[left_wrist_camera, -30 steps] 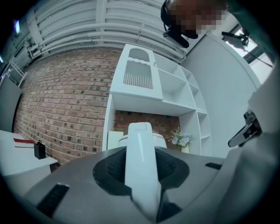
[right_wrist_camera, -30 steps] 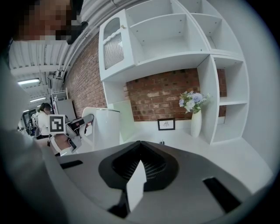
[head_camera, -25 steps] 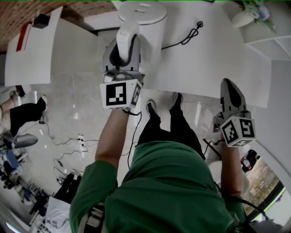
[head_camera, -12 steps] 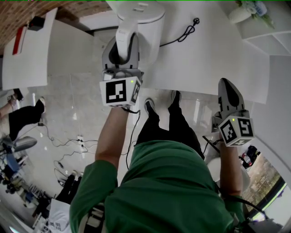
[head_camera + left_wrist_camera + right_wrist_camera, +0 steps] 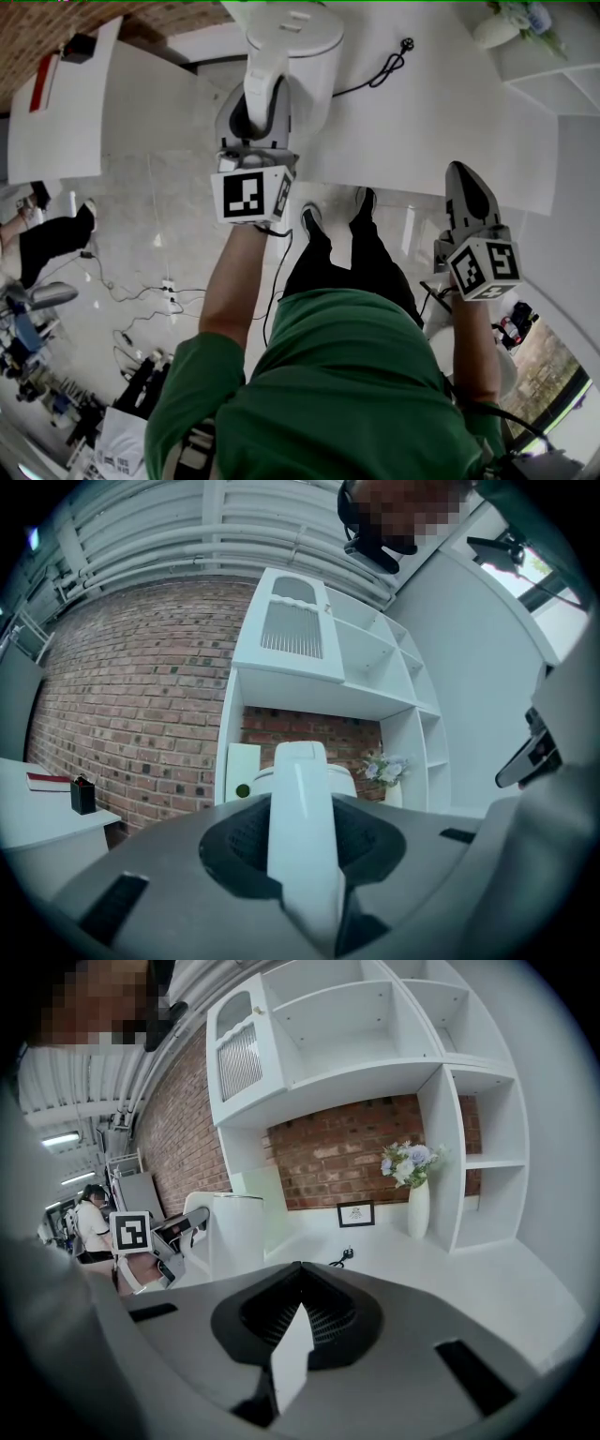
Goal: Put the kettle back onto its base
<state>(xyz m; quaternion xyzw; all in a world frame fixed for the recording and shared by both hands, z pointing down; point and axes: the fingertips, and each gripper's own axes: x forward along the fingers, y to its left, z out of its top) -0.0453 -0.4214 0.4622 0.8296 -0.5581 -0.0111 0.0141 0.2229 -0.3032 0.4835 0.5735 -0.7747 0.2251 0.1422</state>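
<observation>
A white kettle [image 5: 302, 42] stands at the far side of the white table [image 5: 441, 122]; the right gripper view shows the kettle [image 5: 234, 1232] upright on the tabletop. My left gripper [image 5: 265, 94] is shut on the kettle's handle [image 5: 302, 836], which fills the gap between its jaws. A black cord with a plug [image 5: 392, 66] lies on the table to the kettle's right. Whatever is under the kettle is hidden, and I cannot make out the base. My right gripper [image 5: 466, 173] hangs off the table's near edge, shut and with nothing in it.
A white shelf unit [image 5: 375, 1044] backs the table against a brick wall, with a vase of flowers [image 5: 417, 1206] and a small picture frame [image 5: 356, 1213]. A second white table [image 5: 66, 103] stands to the left. Cables lie on the floor [image 5: 141, 291].
</observation>
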